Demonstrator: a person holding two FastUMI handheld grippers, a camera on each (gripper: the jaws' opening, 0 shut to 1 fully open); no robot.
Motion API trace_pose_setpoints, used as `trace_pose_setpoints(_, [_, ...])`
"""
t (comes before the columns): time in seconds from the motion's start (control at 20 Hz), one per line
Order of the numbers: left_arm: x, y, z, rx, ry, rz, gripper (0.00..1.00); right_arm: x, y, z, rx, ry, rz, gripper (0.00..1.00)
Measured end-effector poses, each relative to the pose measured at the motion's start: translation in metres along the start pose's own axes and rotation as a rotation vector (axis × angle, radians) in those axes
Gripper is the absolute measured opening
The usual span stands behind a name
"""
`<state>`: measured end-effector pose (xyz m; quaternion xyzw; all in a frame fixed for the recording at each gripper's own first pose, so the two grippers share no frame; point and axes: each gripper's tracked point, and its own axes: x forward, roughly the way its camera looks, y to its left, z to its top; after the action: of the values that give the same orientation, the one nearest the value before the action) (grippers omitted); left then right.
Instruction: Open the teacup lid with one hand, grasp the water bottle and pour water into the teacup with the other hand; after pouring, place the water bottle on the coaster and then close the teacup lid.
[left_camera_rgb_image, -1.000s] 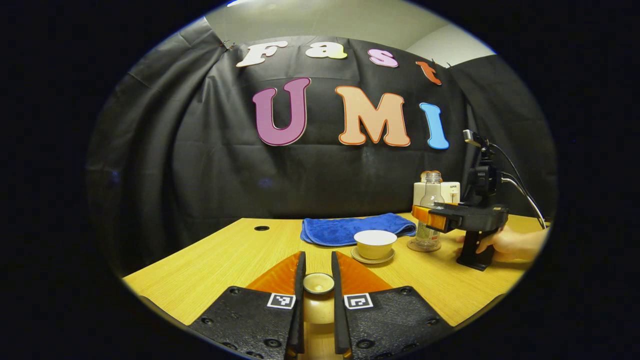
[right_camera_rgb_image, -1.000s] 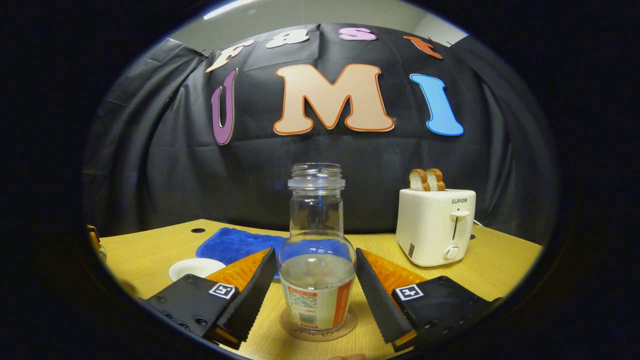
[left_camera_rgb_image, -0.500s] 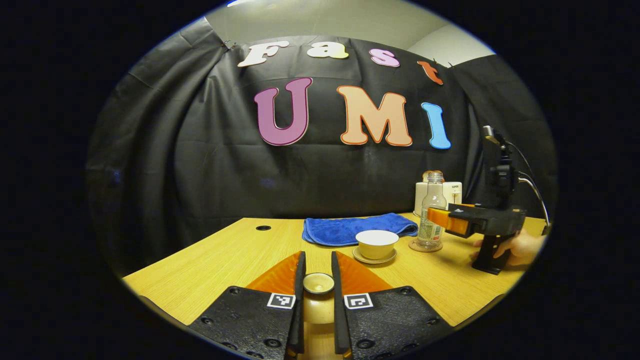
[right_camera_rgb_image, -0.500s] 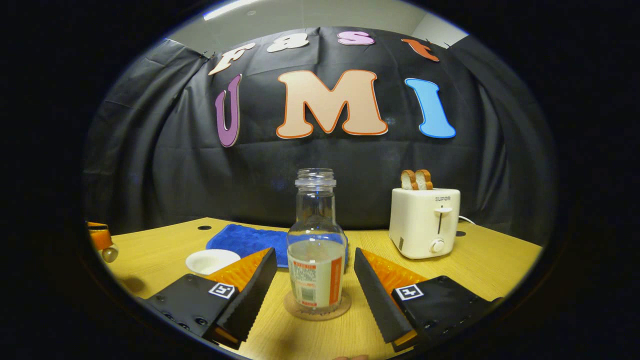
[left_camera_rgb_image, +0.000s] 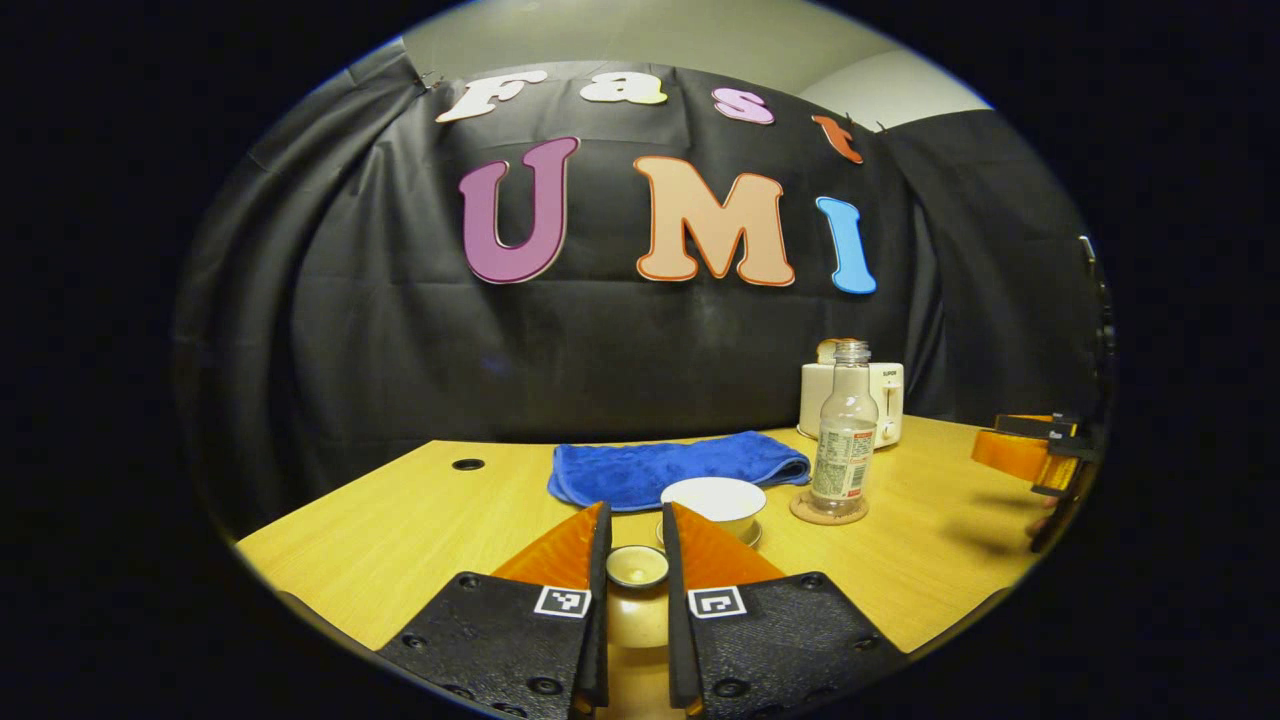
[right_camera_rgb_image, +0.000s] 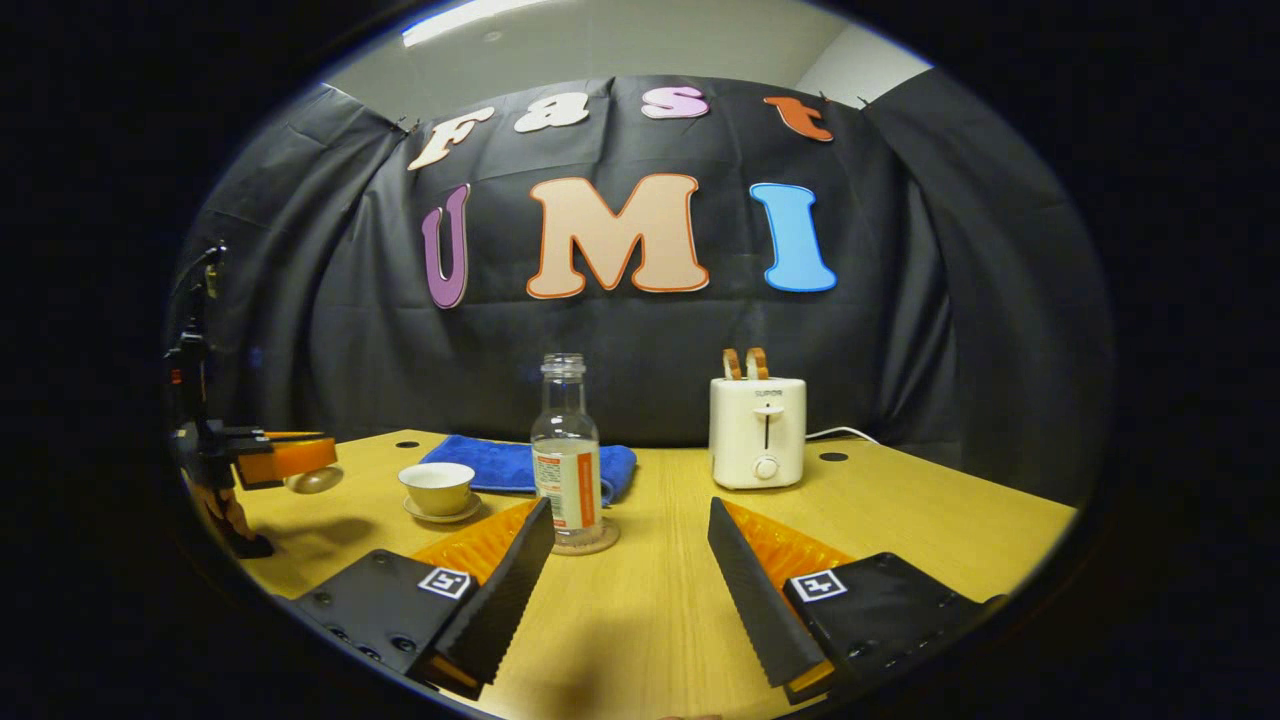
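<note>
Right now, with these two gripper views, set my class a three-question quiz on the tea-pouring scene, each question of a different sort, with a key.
1. True or false: the water bottle stands on the coaster.
2. What does the left gripper hold? A. the blue towel B. the teacup lid C. the bottle
3. Fill in: the right gripper's jaws are ____.

Key: 1 true. 2 B: its fingers pinch the teacup lid by the knob; the teacup is uncovered. 3 open, with nothing between them.
</note>
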<state>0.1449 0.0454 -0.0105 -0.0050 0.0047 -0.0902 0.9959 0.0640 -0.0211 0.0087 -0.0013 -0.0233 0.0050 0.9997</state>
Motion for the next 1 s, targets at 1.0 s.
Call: trace_pose_setpoints(1.0, [0.115, -0.039, -0.011, 0.118, 0.088, -0.046, 0.21, -0.018, -0.031, 0.002, -0.001, -0.005, -0.031, 0.98])
